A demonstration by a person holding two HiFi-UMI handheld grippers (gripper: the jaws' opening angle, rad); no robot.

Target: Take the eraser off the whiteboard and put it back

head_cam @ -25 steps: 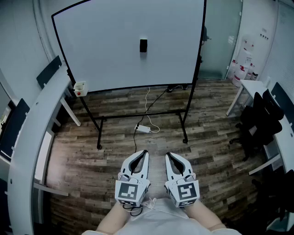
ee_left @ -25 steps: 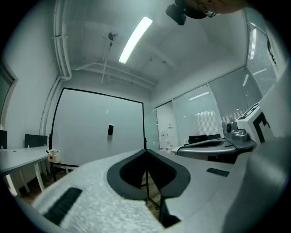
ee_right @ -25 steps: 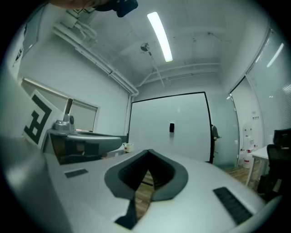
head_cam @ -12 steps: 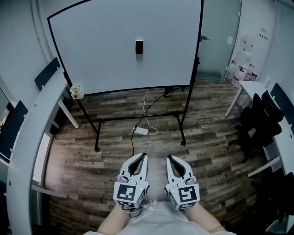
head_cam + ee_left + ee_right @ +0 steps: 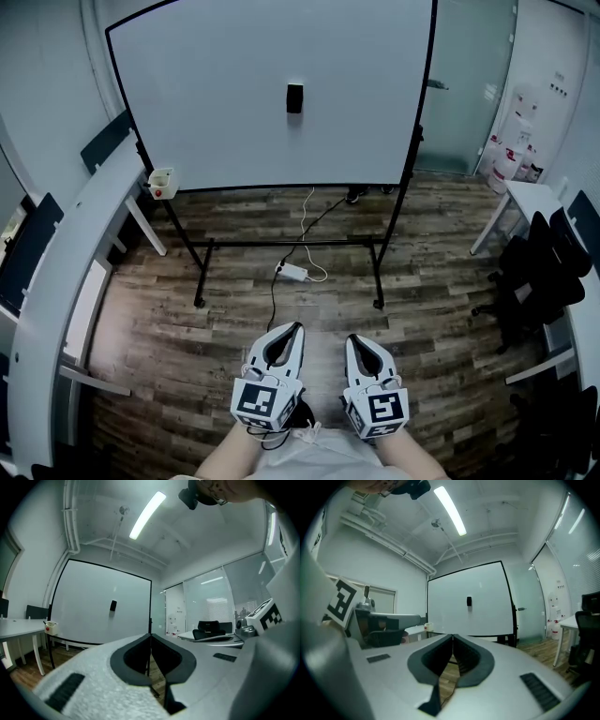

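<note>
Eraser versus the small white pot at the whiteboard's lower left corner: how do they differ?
The eraser is a dark upright block; the pot is white with a red mark. The eraser sits on the face of the whiteboard, high and near the middle; the pot sits at the lower left corner, by the frame. Both are small, at the board, and far beyond the left gripper and right gripper, both shut and empty.

left gripper (image 5: 297, 327): jaws together, empty | right gripper (image 5: 350, 338): likewise | side by side, seemingly level
</note>
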